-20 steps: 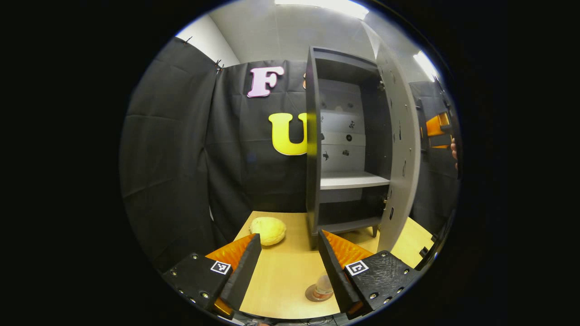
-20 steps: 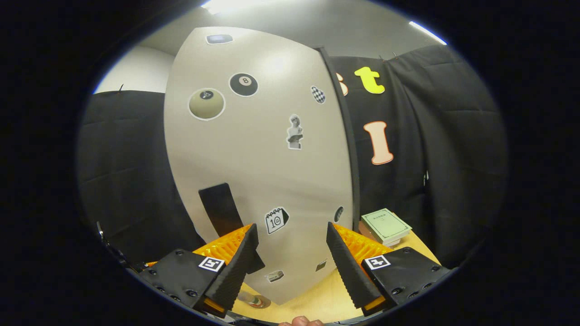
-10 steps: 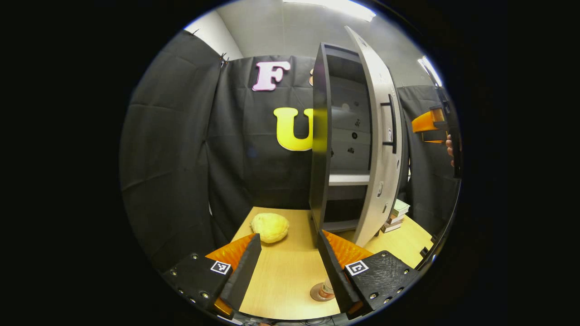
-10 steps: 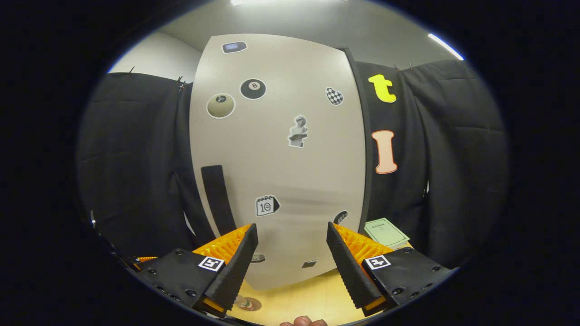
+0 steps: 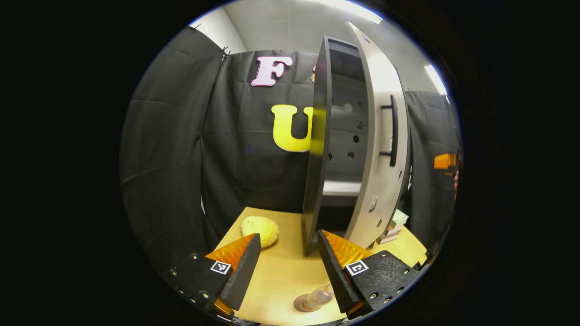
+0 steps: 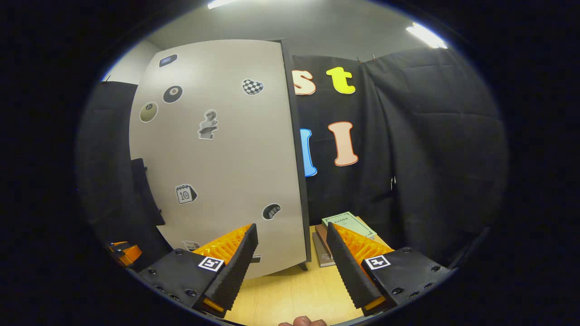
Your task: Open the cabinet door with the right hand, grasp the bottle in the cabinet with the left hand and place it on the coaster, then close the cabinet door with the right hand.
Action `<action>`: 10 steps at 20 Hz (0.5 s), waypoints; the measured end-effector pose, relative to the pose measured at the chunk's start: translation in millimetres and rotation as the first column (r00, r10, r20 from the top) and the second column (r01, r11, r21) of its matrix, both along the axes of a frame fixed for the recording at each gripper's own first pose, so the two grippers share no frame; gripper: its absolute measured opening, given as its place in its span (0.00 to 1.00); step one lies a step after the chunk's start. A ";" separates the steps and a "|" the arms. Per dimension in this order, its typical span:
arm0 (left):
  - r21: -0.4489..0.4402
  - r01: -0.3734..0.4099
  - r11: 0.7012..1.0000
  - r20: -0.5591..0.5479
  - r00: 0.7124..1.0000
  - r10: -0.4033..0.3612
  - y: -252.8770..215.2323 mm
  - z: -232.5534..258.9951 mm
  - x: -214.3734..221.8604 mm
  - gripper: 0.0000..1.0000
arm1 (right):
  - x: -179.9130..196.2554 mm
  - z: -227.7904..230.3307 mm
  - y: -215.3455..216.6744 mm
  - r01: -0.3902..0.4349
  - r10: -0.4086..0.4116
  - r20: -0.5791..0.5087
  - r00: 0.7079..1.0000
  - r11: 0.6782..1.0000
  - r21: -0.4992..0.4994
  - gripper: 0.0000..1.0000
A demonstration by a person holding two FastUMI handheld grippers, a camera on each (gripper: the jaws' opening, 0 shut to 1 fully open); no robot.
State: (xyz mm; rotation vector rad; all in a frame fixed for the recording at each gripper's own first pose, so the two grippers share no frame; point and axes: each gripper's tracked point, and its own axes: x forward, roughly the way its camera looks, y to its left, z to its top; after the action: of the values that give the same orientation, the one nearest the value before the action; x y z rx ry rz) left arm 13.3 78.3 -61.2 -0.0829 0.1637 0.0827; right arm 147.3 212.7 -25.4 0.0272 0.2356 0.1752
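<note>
The dark cabinet (image 5: 317,149) stands on the wooden table with its pale door (image 5: 378,149) swung nearly closed, a narrow gap still showing the shelf inside. The door's dark handle (image 5: 393,131) faces outward. In the right gripper view the sticker-covered door (image 6: 217,149) lies ahead and to the left. My right gripper (image 6: 292,258) is open, apart from the door, holding nothing. A clear bottle (image 5: 322,294) rests on a round coaster (image 5: 302,305) just inside the right finger of my open left gripper (image 5: 287,267). The right gripper (image 5: 444,161) also appears far right.
A yellow rounded lump (image 5: 259,230) lies on the table (image 5: 276,280) left of the cabinet. A stack of books (image 6: 346,224) sits right of the cabinet, by the black cloth wall. The left gripper (image 6: 124,251) peeks past the door's lower left. A fingertip (image 6: 301,322) shows at the bottom edge.
The door has swung from wide open to nearly closed. The right gripper has drawn off and turned rightward, bringing the books and wall into sight. The left gripper has shifted slightly.
</note>
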 end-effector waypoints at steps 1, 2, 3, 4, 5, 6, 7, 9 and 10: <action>-0.003 -0.009 1.000 0.012 1.000 0.009 -6.9 9.8 4.0 0.73 | 8.7 -0.4 -9.4 0.004 -0.004 0.000 1.000 1.000 0.002 0.97; -0.003 -0.015 1.000 0.020 1.000 0.015 -14.1 17.2 7.7 0.76 | 15.8 -0.8 -18.1 0.008 -0.008 -0.002 1.000 1.000 0.001 0.97; -0.002 -0.016 1.000 0.028 0.999 0.016 -23.4 25.5 11.7 0.73 | 19.9 -2.3 -25.0 0.008 -0.008 0.004 1.000 1.000 0.002 0.97; -0.006 -0.008 1.000 0.035 0.999 0.008 -34.5 33.5 16.0 0.73 | 26.2 0.6 -31.2 0.010 -0.010 0.020 1.000 1.000 0.002 0.90; -0.005 0.005 1.000 0.045 0.999 -0.004 -46.2 41.4 22.0 0.73 | 32.4 5.5 -39.1 0.013 -0.013 0.039 0.999 1.000 0.001 0.90; 0.001 0.004 1.000 0.057 0.998 -0.004 -54.4 50.9 25.6 0.73 | 35.2 6.3 -44.1 0.012 -0.012 0.051 0.999 1.000 0.002 0.90; 0.012 -0.001 1.000 0.068 0.998 0.000 -60.0 58.9 29.3 0.73 | 35.3 5.7 -46.2 0.005 -0.005 0.055 0.998 1.000 0.001 0.90; 0.023 -0.018 1.000 0.088 0.996 0.016 -70.8 73.8 35.6 0.75 | 35.6 1.5 -51.6 -0.013 0.014 0.060 0.998 1.000 -0.018 0.90; 0.019 -0.023 1.000 0.100 0.995 0.021 -76.7 79.4 38.3 0.76 | 36.9 -1.3 -55.2 -0.022 0.024 0.062 0.998 0.999 -0.031 0.90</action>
State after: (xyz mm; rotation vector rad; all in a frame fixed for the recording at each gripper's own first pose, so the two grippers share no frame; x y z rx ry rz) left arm 51.6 1.6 18.2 -0.0686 0.0625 0.1024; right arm 184.3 157.5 -26.7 -0.0114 0.1761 0.1953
